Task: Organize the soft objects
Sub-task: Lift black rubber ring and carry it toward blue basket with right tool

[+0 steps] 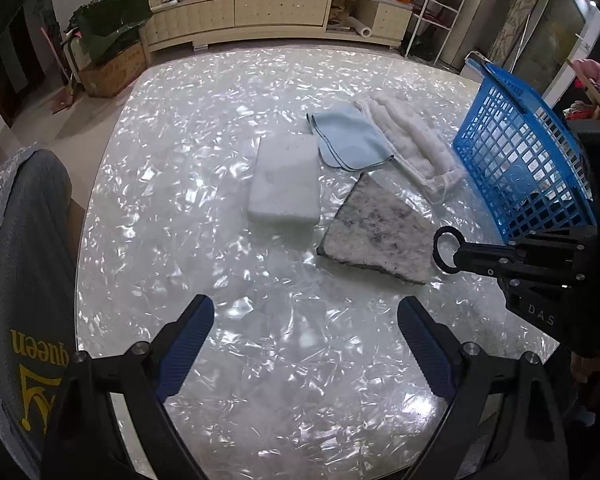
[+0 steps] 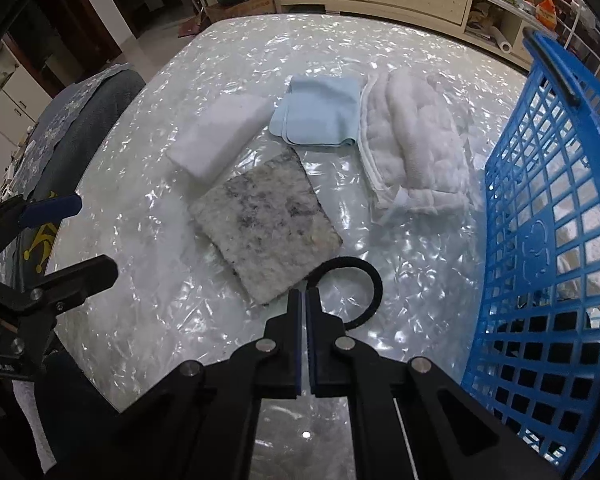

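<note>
My right gripper (image 2: 304, 295) is shut on a black elastic ring (image 2: 370, 280), which hangs just above the table near the blue basket (image 2: 548, 240). The left wrist view shows the same ring (image 1: 440, 250) at the right gripper's tips (image 1: 458, 257). My left gripper (image 1: 306, 312) is open over bare table with nothing between its fingers. Ahead lie a white sponge block (image 1: 284, 184), a folded light blue cloth (image 1: 348, 140), a white quilted fluffy pad (image 1: 412, 140) and a grey mottled felt square (image 1: 376, 232).
The blue basket (image 1: 520, 160) stands tilted at the table's right edge with pale and dark things inside. A chair draped with a grey garment (image 1: 32, 280) is at the left edge. A long cabinet (image 1: 280, 16) and a cardboard box (image 1: 112, 68) stand beyond.
</note>
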Motion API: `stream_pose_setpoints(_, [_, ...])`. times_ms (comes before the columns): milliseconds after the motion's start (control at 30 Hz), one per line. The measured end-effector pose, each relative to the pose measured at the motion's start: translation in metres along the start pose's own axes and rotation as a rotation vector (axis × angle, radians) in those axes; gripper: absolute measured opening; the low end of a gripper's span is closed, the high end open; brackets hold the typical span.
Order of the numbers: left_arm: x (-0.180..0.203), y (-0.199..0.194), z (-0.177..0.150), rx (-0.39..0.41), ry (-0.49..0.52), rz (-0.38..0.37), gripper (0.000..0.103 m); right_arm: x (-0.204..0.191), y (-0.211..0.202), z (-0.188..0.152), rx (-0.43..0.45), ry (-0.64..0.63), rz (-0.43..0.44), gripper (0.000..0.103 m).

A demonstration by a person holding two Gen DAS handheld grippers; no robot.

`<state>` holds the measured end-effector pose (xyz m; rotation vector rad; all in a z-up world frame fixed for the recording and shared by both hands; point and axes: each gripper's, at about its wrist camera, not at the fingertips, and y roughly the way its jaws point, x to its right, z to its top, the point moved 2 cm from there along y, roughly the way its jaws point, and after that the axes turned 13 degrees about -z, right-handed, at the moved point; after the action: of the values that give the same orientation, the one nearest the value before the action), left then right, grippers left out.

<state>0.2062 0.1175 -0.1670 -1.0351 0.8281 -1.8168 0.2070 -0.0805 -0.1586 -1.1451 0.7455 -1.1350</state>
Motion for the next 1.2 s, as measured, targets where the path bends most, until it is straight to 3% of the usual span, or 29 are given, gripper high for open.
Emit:
stream_pose_setpoints(333, [-0.006,0.007,0.000,-0.009,-0.020,-0.009,0.092,-0.002,0.015,0.006,-0.022,-0.003,-0.017,0.003])
stream_pose_setpoints(600, [-0.005,0.014,-0.003,-0.015,0.011,0.013,0.092,-0.009,0.028,0.006,-0.051,-0.017,-0.001,0.024])
stream_pose_setpoints(700, [-0.006,0.015,-0.003,-0.018,0.013,0.017,0.092,-0.015,0.034,0.006,-0.063,-0.037,-0.018,0.024])
stream_pose_setpoints(867, [-0.011,0.016,-0.004,-0.020,-0.010,0.012,0.092,-0.030,0.034,0.002,-0.046,-0.100,-0.041,0.004])
stream_pose_setpoints(1200, [-0.002,0.007,0.000,-0.010,0.005,-0.020,0.092,-0.034,0.013,-0.004,-0.012,-0.086,-0.017,0.004])
